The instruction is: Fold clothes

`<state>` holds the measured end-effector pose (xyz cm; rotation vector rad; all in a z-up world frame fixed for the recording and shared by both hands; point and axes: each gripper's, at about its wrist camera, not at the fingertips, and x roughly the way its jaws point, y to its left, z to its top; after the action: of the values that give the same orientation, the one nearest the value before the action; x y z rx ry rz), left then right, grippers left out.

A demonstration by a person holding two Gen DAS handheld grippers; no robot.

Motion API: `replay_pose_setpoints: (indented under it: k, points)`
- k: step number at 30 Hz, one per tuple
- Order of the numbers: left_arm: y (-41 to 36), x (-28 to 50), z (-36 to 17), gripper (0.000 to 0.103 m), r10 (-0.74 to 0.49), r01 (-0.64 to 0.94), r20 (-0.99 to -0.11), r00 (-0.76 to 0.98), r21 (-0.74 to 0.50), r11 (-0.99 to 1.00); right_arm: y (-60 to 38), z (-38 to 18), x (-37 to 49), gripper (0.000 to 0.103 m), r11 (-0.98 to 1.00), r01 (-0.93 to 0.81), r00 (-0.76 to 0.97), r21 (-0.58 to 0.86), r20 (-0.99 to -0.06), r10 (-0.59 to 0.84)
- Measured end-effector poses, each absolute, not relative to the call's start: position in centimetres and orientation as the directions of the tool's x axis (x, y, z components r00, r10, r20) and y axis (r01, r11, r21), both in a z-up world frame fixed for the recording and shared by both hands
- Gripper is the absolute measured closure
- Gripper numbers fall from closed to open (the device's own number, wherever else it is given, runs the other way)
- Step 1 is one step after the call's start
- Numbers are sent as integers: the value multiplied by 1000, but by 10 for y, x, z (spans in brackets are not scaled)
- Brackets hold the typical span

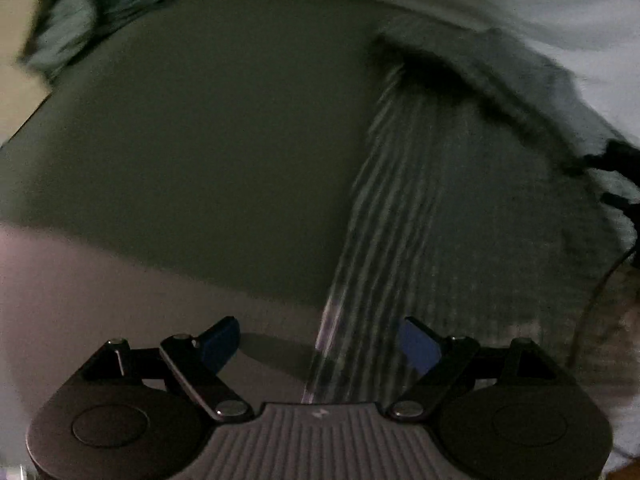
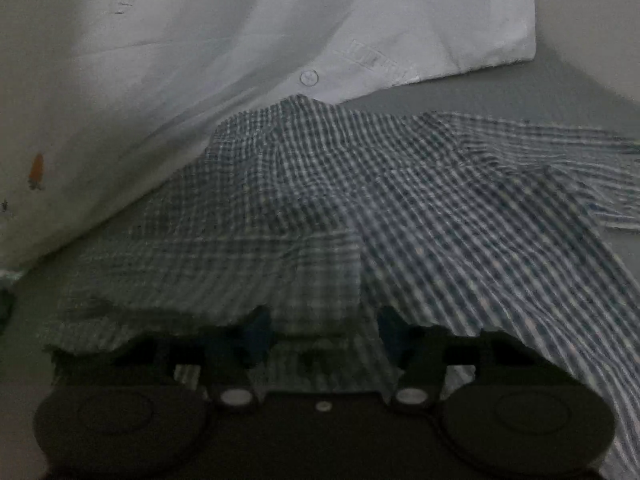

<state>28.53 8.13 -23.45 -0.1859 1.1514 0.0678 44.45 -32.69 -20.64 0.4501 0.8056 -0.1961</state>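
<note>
The rumpled blue-and-white checked cotton garment [image 2: 360,200] lies spread on the flat grey surface [image 2: 560,80], its near edge draped right over the right gripper [image 2: 320,332]. That gripper's blue pads stand some way apart with checked cloth lying between and above them; whether the pads pinch any of it I cannot tell, since the hem hides their tips. Just beyond the checked piece, to the far left, a white printed cotton garment [image 2: 200,60] with a small button rises in a slope and touches the checked cloth along its far edge.

In the left wrist view, blurred by motion, the left gripper [image 1: 320,344] hangs wide open and holds nothing. The same checked garment [image 1: 420,208] runs as a long band from just between and right of the jaws away toward the far right — its long axis is near-to-far. A teal bundle of cloth [image 1: 92,12] sits well apart at the far left.

The right hand is plainly the nearer one; for the left, the cloth's edge lies just to the right of its jaws.
</note>
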Motion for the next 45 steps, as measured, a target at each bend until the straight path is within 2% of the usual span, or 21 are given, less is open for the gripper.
replay_pose_setpoints:
  k: [2,3,4,6,8,10,14,16,18,20,23,25,26,27,29,33,36,39,42,44,45]
  points:
    - [74,277,-236,19,14,-189,-908,419,-72,979,-334,-213,453,50,895,294,678,336,-734,53]
    - [69,275,-234,24,40,-204,-905,424,-52,978,-332,-212,456,74,915,242,673,322,-735,81]
    - [64,273,-236,30,62,-218,-900,431,-37,975,-330,-211,460,84,933,186,665,307,-739,110]
    - [50,273,-234,46,97,-232,-890,445,-9,973,-325,-200,462,90,962,63,682,266,-716,153]
    - [41,273,-230,80,81,-240,-892,445,-32,970,-325,-180,462,92,987,-37,724,156,-676,134]
    - [30,271,-224,89,56,-246,-892,449,-64,967,-334,-156,463,92,995,-92,779,44,-620,100]
    - [-4,260,-208,89,53,-183,-875,481,-42,982,-389,-116,481,92,993,-19,856,-116,-515,-44]
    - [-19,255,-206,89,46,-145,-875,482,-28,989,-424,-109,494,92,988,52,858,-142,-500,-118]
    - [-31,251,-208,87,24,-111,-879,477,-34,993,-457,-114,508,91,977,145,834,-157,-511,-206]
    - [-40,247,-209,87,0,-80,-883,470,-43,996,-480,-129,520,86,961,206,766,-187,-580,-277]
    - [-49,241,-210,87,-34,-32,-889,457,-55,998,-484,-142,501,76,952,265,709,-152,-639,-299]
    - [-52,238,-210,87,-59,6,-892,448,-63,998,-470,-147,470,60,967,234,719,-98,-652,-240]
    - [-52,238,-210,86,-75,25,-894,442,-71,997,-457,-150,449,59,977,203,721,-66,-664,-195]
    - [-50,236,-209,85,-93,36,-894,437,-86,996,-443,-155,429,59,986,166,718,-30,-682,-141]
    - [-39,234,-206,74,-122,40,-890,439,-116,992,-404,-164,382,60,995,61,690,84,-724,19]
    - [-8,219,-195,67,-137,28,-874,466,-140,990,-329,-178,298,60,946,-56,593,320,-752,289]
    - [21,209,-189,63,-144,-26,-856,497,-180,983,-275,-185,255,68,875,-82,511,477,-734,447]
    - [62,198,-187,62,-156,-110,-838,522,-247,963,-224,-179,231,75,862,-171,448,477,-741,499]
    - [102,191,-189,61,-174,-189,-825,538,-319,929,-188,-170,225,75,837,-181,410,516,-734,541]
    - [121,190,-194,61,-176,-216,-819,546,-340,915,-178,-173,225,71,839,-143,407,525,-742,533]
    - [127,191,-196,61,-181,-214,-816,548,-347,913,-174,-175,226,60,840,-123,406,528,-746,528]
